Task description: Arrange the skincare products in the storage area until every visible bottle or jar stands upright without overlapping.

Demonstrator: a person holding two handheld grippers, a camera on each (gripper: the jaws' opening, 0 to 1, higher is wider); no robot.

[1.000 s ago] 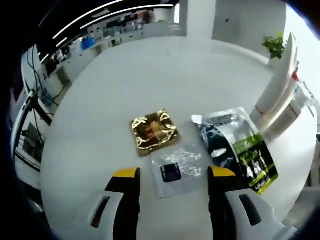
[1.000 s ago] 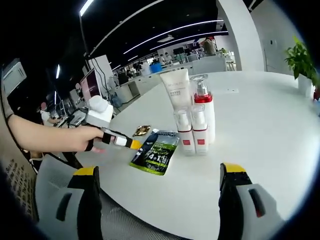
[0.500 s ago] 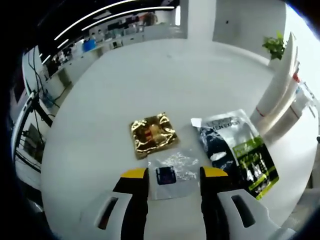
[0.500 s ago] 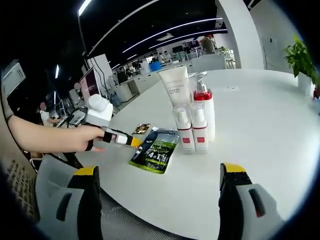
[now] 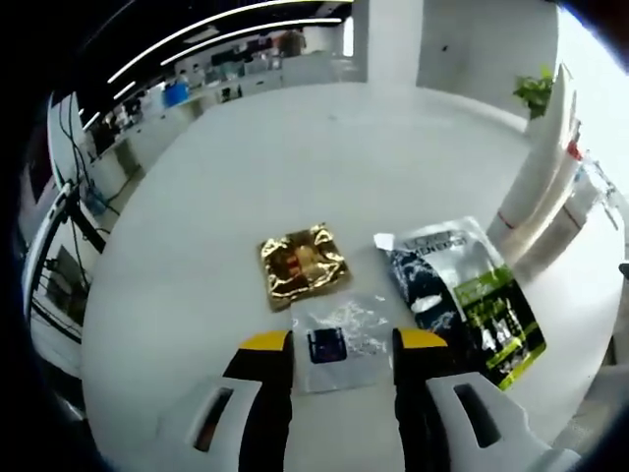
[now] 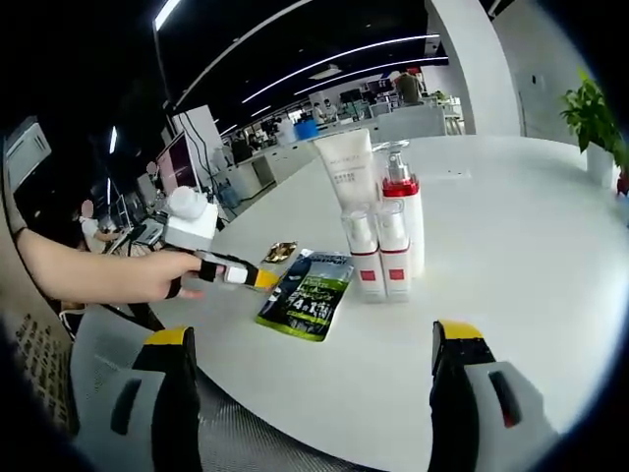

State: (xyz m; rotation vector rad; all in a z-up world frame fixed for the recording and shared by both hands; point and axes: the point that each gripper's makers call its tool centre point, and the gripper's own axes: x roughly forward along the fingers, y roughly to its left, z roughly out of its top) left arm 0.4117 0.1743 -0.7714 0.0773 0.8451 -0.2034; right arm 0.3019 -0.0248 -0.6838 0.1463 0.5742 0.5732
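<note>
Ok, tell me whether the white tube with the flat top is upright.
Upright: the white tube stands on end behind the red-capped bottles.

A white tube (image 6: 347,169) is standing upright on its cap, with a taller red-collared pump bottle (image 6: 401,218) standing just beside it. Two small clear bottles (image 6: 375,256) with red labels are standing side by side in front of them, touching or nearly so. A dark-and-green sachet (image 5: 465,296), a gold foil sachet (image 5: 303,264) and a clear sachet (image 5: 342,329) are lying flat on the white table (image 5: 295,147), the clear one sitting between yellow-tipped jaws.
</note>
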